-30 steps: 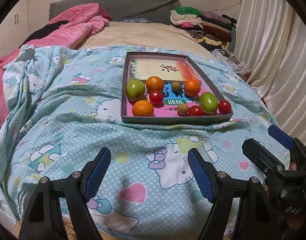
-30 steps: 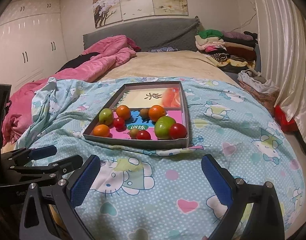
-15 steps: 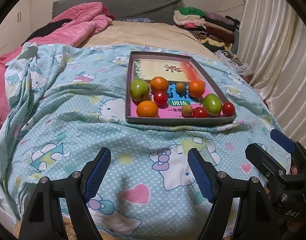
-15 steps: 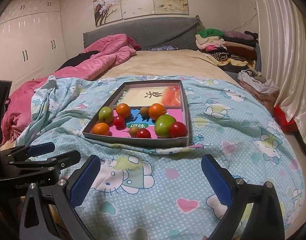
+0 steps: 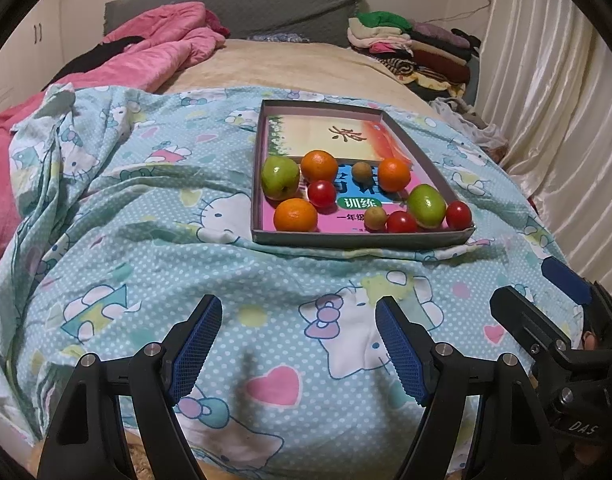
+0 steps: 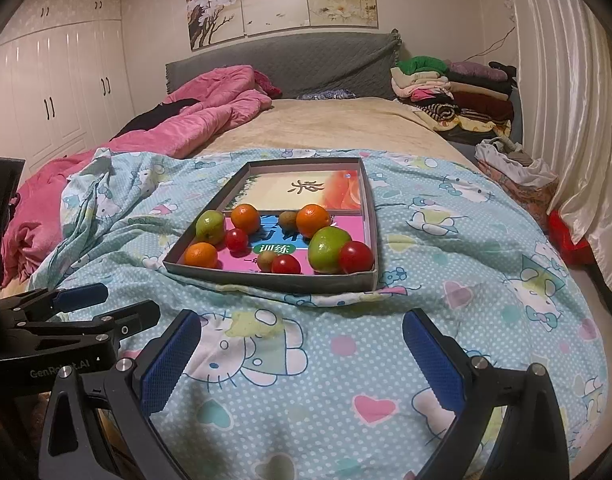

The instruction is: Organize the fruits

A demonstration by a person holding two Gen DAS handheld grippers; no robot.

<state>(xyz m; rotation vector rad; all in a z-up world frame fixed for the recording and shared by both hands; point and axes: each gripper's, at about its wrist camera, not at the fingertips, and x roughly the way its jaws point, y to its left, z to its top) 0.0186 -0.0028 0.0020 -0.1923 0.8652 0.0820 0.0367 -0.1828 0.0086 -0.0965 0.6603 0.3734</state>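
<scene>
1. Bedding: soft quilt (image 6: 346, 360); left gripper (image 5: 298, 344) and right gripper (image 6: 302, 356) hover, jaws spread, empty.
2. Tray (image 6: 266, 278) at 12 o'clock holds loose fruits (image 6: 329, 249).
3. Likely light, round, roll-prone; tomatoes (image 5: 321, 193) fragile. Grip across widest girth.

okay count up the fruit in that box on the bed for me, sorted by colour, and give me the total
Round orange citrus fruits: 3
Smooth green apple-like fruits: 2
Small shiny red tomatoes: 3
Small brownish-green kiwi-like fruits: 2
Total: 10, all inside the shallow grey cardboard box.
</scene>
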